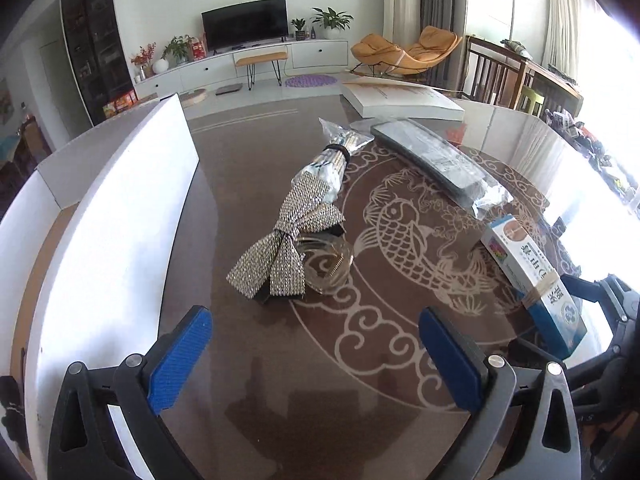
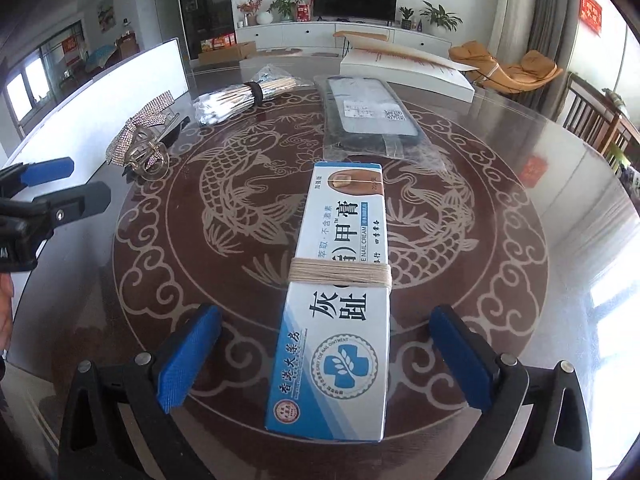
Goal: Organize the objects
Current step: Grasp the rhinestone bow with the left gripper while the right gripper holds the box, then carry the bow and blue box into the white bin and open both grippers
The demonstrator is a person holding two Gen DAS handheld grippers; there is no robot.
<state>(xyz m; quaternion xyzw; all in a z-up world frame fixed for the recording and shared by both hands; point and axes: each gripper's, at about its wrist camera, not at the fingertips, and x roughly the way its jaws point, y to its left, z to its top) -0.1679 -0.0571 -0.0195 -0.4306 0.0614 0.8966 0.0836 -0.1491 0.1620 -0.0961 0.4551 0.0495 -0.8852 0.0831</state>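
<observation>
Blue-and-white nail cream box (image 2: 340, 300) lies flat on the round table (image 2: 520, 208), lengthwise between the right gripper's (image 2: 326, 360) blue pads (image 2: 188, 356). Jaws spread wide, clear gaps either side, no contact with the box. String band wound around its middle.

Right wrist view only: printed face of the box, label on the bagged black case (image 2: 366, 110), left gripper seen side-on at the left edge, a bit of hand below it.

Left wrist view: left gripper (image 1: 316, 356) wide open, nothing between the pads, bare tabletop beneath. Rhinestone bow clip (image 1: 286, 248) and clear claw clip (image 1: 326, 262) ahead, touching each other. Beyond them the banded bundle of sticks (image 1: 328, 164) in plastic. Box shows here at far right, partly cut off by the other gripper. White open carton wall (image 1: 120, 208) close on the left, far plainer than in the right view. White flat box (image 1: 400, 98) at the far edge, seen by both.
</observation>
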